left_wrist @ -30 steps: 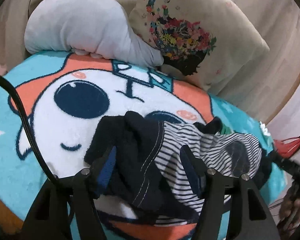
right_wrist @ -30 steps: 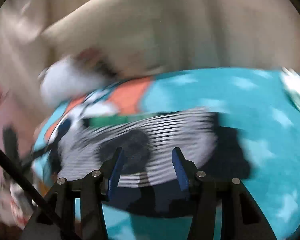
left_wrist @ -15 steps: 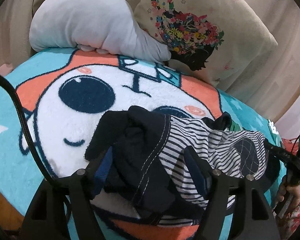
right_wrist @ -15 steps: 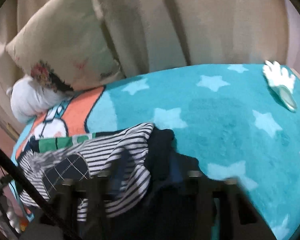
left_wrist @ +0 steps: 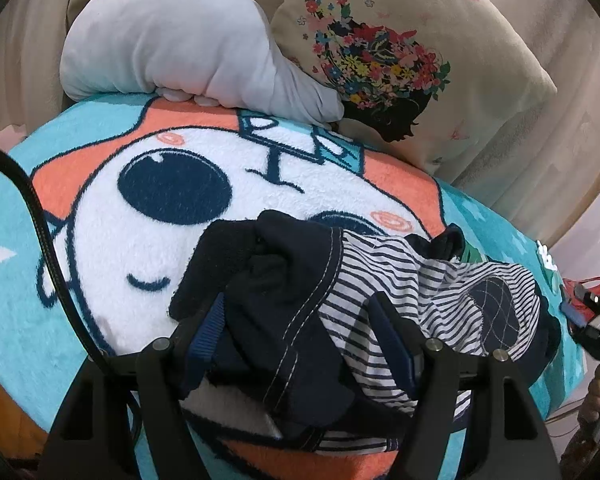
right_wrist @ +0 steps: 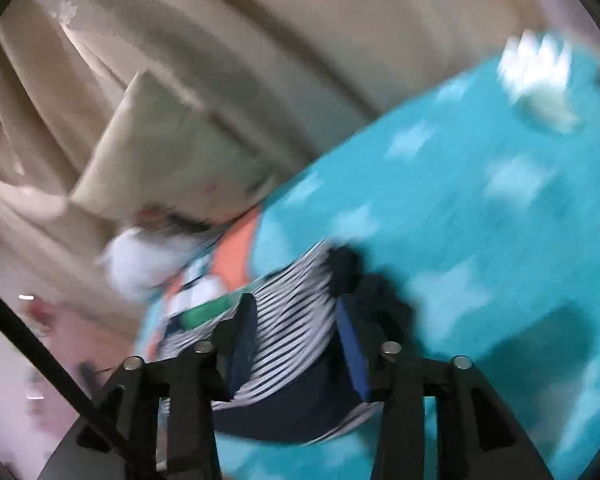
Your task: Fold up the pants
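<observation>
Left gripper (left_wrist: 300,328) released over bunched pants (left_wrist: 340,300) — right gripper (right_wrist: 296,332) has just been opening, cloth between.

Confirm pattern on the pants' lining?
Navy-and-white stripes on the pants, outer fabric dark navy; clearest in the left wrist view.

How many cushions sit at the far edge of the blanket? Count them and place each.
2. The grey plush cushion lies at the far left; the beige floral-print pillow leans to its right, against the curtain. Others may be hidden outside the frame.
</observation>
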The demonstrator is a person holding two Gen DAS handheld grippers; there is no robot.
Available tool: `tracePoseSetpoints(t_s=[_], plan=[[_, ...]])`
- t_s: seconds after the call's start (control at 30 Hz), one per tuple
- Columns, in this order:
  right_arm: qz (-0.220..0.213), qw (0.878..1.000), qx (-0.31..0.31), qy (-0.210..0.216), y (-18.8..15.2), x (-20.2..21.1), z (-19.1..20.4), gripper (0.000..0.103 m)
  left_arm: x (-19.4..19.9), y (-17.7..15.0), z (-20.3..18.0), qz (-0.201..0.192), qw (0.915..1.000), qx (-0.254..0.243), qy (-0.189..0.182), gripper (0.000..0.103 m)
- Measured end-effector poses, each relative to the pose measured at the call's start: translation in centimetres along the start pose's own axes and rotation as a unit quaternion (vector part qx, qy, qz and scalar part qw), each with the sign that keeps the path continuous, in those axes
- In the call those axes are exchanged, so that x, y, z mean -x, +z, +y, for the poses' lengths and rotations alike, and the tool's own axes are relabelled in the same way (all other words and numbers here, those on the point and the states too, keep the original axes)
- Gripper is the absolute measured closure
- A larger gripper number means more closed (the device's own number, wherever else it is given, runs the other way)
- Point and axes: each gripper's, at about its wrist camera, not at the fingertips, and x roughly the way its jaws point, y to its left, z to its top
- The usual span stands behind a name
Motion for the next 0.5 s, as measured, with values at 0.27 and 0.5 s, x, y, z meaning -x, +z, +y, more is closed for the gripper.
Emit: tracePoseSetpoints(t_s=[0.27, 0.5], plan=[[0.022, 0.986, 0.05, -0.155, -0.5, -5.5, 2.3, 0.058, 0.1, -0.1, -0.1, 0.0, 1.0, 0.002, 0.001, 0.03], [-0.023, 0.985, 0.066, -0.156, 0.4, -6.4, 2.7, 0.091, 0.1, 0.0, 0.0, 0.003, 1.0, 0.0, -0.002, 0.03]])
